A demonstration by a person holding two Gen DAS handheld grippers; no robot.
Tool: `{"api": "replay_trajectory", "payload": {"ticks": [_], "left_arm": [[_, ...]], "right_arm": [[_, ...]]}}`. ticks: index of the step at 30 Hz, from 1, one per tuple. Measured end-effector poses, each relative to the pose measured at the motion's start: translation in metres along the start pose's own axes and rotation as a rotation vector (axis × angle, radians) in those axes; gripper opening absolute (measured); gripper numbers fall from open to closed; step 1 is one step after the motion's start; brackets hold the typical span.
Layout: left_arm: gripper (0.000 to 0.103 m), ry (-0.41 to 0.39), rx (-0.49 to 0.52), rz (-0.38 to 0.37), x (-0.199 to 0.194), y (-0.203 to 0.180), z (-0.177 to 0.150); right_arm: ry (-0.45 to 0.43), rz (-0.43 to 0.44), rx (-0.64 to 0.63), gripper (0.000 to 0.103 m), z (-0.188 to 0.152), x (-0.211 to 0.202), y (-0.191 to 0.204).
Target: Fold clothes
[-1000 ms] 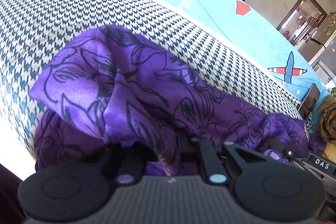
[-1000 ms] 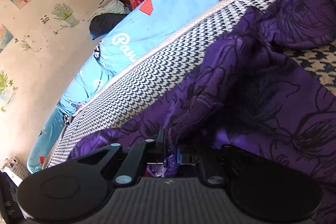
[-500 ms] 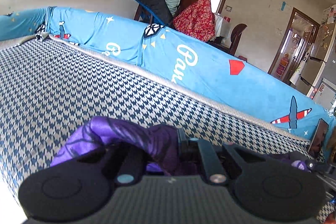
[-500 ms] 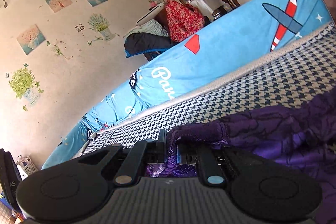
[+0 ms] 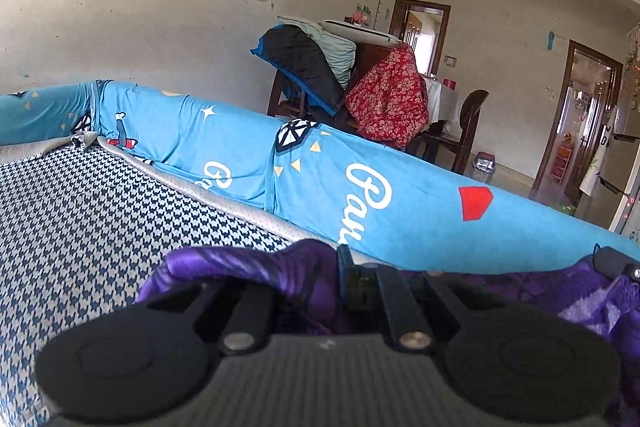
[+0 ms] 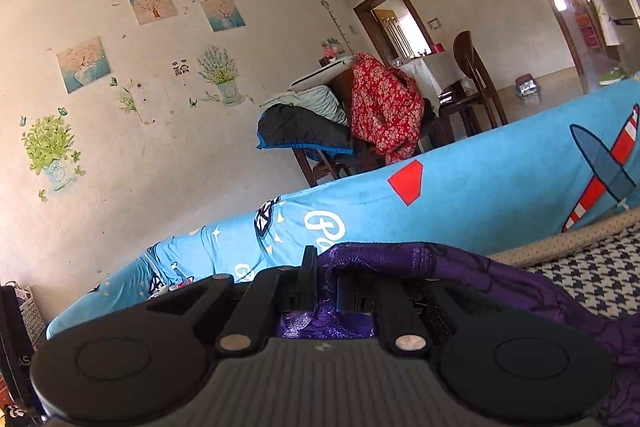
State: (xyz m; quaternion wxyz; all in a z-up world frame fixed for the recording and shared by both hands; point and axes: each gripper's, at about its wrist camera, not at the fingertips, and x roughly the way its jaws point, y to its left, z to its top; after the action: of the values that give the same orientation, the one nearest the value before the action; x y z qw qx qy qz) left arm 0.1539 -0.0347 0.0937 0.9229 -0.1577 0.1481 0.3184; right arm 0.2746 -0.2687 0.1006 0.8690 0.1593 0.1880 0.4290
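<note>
A purple garment (image 5: 240,267) with a black flower print bunches over my left gripper (image 5: 338,279), which is shut on a fold of it. The cloth trails off to the right, where the tip of the other gripper (image 5: 616,263) shows. In the right wrist view my right gripper (image 6: 326,287) is shut on the same purple garment (image 6: 480,275), pinching its stitched hem. The cloth drapes away to the right and down. Both grippers hold the garment lifted above the houndstooth mattress (image 5: 80,219). Most of the garment hangs below the cameras, hidden.
A blue printed bumper (image 5: 360,187) borders the houndstooth mattress (image 6: 592,271) on the far side. Behind it stand a wooden chair heaped with a dark jacket (image 5: 304,67) and a red floral cloth (image 5: 388,99). Open doorways lie at the right.
Both grippers have risen and tilted up with the garment. The views swung from the purple heap on the mattress to the wall and room; the cloth now shows only around the fingers.
</note>
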Motion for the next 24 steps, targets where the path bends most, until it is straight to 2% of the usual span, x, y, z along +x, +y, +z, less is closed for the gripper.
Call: {"api": "replay_trajectory", "payload": {"ticks": [12, 18, 24], "left_arm": [[0.009, -0.053, 0.009, 0.056, 0.052, -0.018, 0.026], [0.009, -0.014, 0.018, 0.083, 0.087, -0.02, 0.025], [0.009, 0.018, 0.089, 0.076, 0.121, -0.027, 0.015]], "right_arm": [[-0.076, 0.022, 0.006, 0.009, 0.031, 0.051, -0.008], [-0.071, 0.008, 0.019, 0.009, 0.026, 0.084, -0.018], [-0.073, -0.021, 0.047, 0.009, 0.017, 0.111, -0.038]]}}
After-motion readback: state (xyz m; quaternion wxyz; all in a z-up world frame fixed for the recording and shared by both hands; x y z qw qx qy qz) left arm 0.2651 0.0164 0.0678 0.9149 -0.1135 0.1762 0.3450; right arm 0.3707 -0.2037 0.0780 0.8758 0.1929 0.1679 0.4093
